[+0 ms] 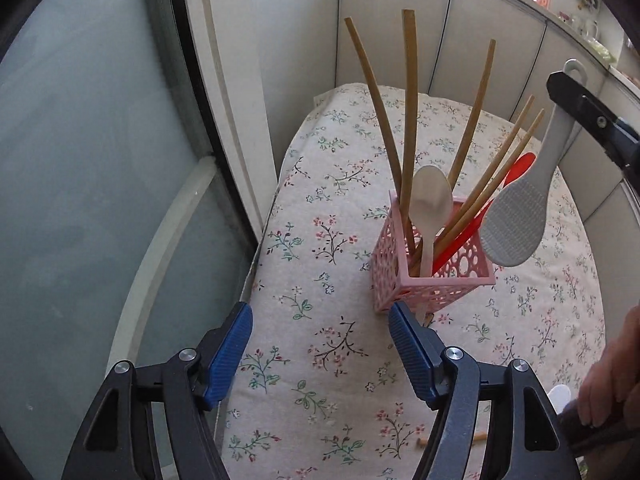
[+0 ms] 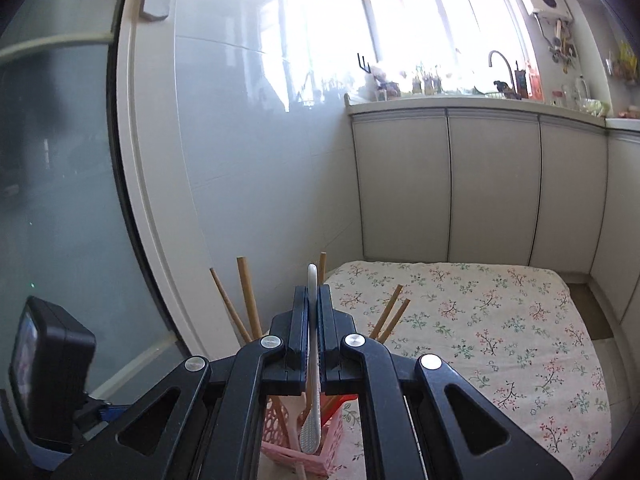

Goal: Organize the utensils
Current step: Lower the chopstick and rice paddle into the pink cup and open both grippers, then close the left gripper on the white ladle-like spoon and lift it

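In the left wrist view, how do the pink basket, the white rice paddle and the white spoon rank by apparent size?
1. pink basket
2. white rice paddle; held in the air, so nearness may mislead
3. white spoon, partly hidden inside the basket

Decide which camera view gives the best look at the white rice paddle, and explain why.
The left wrist view. It shows the rice paddle broadside, its dimpled head hanging over the pink basket, handle pinched in the right claw. The right wrist view shows the paddle only edge-on, a thin white strip between the fingers.
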